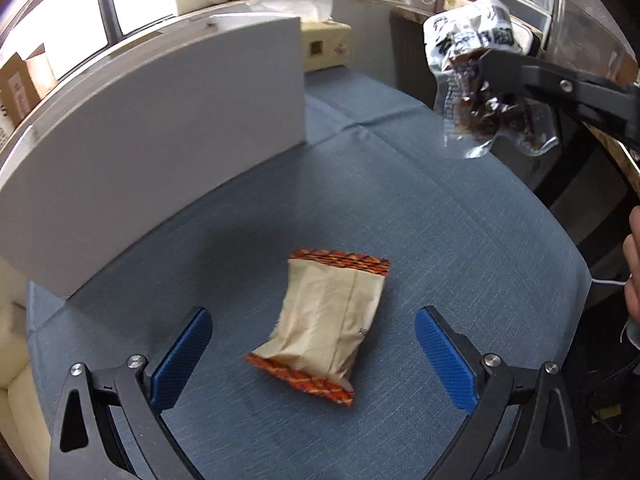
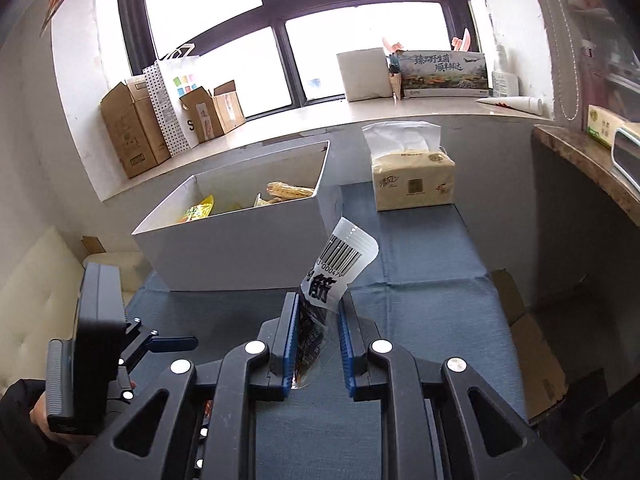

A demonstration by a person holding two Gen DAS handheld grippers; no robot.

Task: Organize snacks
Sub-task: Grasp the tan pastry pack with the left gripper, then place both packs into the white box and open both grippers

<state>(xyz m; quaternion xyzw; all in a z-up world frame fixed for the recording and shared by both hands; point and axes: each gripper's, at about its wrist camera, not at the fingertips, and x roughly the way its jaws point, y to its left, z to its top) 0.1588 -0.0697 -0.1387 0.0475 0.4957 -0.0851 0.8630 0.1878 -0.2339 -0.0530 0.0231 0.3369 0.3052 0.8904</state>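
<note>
A beige snack packet (image 1: 324, 322) with orange-red ends lies flat on the blue cloth (image 1: 420, 216). My left gripper (image 1: 314, 334) is open, with a blue pad on each side of the packet and apart from it. My right gripper (image 2: 318, 312) is shut on a clear pouch of dark snack (image 2: 340, 268) with a barcode and holds it up in the air, right of the white box (image 2: 240, 248). The pouch (image 1: 480, 80) and right gripper also show at the upper right of the left wrist view. The white box holds several snack packets (image 2: 288, 192).
A tissue pack (image 2: 412, 180) stands on the cloth behind and right of the box. Cardboard boxes (image 2: 132, 128) and a printed carton (image 2: 444, 74) sit on the windowsill. A brown counter (image 2: 580, 160) is at the right. The box wall (image 1: 160, 152) is left of the packet.
</note>
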